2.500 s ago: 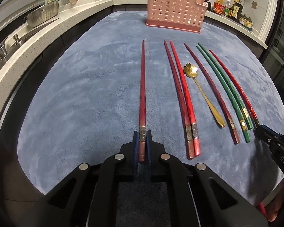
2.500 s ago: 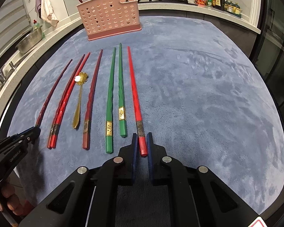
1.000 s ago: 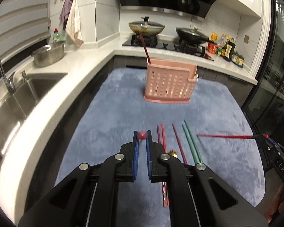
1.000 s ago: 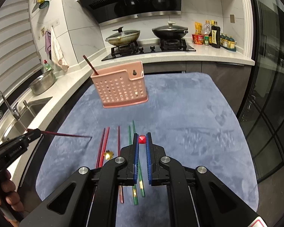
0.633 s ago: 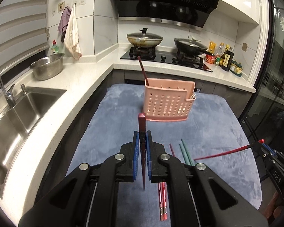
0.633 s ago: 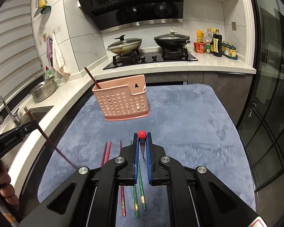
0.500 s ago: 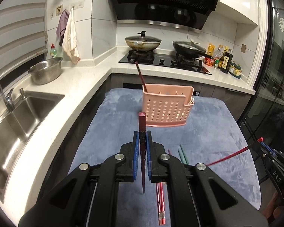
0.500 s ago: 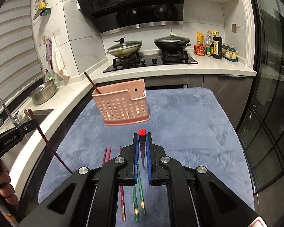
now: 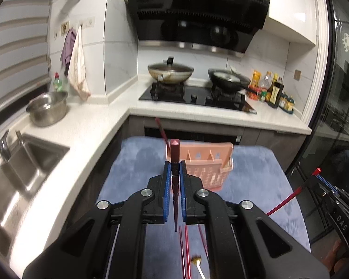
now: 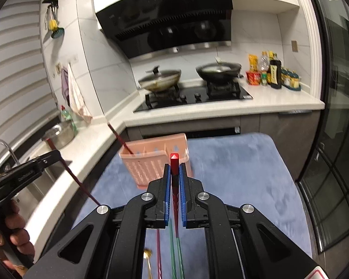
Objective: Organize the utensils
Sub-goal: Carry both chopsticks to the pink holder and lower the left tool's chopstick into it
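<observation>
My left gripper (image 9: pixel 173 169) is shut on a dark red chopstick (image 9: pixel 174 153), held upright with its tip hanging down, above the near left side of the pink slotted utensil basket (image 9: pixel 207 167). My right gripper (image 10: pixel 173 172) is shut on a bright red chopstick (image 10: pixel 174 160), also upright, above the basket (image 10: pixel 151 162). One dark red chopstick (image 10: pixel 121 139) stands in the basket's left compartment. On the blue mat (image 10: pixel 232 174) below lie red chopsticks (image 9: pixel 183 251), green chopsticks (image 10: pixel 174 251) and a gold spoon (image 9: pixel 196 261).
The basket stands at the mat's far end, near the counter with stove and pans (image 9: pixel 169 74). A sink (image 9: pixel 23 162) and a steel bowl (image 9: pixel 47 109) are left. Bottles (image 10: pixel 274 72) stand at the right. A glass door (image 10: pixel 332 162) is right of the mat.
Both grippers have risen and moved forward toward the basket, each with its chopstick swung from lying flat to hanging upright. I now look into the basket's compartments from above.
</observation>
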`<action>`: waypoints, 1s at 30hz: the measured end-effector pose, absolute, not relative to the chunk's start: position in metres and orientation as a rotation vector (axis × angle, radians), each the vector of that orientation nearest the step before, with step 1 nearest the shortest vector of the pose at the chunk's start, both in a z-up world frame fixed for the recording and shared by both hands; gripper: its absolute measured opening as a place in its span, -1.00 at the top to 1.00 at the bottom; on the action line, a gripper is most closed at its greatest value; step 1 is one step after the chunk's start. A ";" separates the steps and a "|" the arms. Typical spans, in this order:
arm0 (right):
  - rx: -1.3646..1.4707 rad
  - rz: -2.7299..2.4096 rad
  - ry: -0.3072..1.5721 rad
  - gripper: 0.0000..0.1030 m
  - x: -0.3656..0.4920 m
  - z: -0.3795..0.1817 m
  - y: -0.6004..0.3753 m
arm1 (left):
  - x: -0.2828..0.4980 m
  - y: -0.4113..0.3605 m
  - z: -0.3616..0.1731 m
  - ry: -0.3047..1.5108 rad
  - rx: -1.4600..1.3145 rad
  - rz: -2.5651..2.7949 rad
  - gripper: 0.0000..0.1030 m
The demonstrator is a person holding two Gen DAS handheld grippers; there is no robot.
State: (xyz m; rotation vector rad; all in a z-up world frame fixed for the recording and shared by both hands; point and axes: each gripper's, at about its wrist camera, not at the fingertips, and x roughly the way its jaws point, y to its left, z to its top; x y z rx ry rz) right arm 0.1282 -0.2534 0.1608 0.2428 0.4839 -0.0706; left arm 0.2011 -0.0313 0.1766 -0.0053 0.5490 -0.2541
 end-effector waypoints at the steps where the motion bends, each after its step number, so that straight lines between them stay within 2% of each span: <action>1: 0.245 -0.064 0.473 0.86 0.134 0.167 -0.254 | 0.207 -0.034 0.183 0.538 -0.006 -0.256 0.87; 9: 0.233 -0.020 0.360 0.87 0.191 0.219 -0.256 | 0.256 -0.050 0.223 0.450 -0.024 -0.252 0.87; 14: 0.226 -0.017 0.332 0.87 0.223 0.230 -0.255 | 0.284 -0.058 0.239 0.399 -0.037 -0.249 0.87; 30: 0.250 0.002 0.436 0.86 0.298 0.184 -0.263 | 0.349 -0.072 0.198 0.470 -0.022 -0.215 0.87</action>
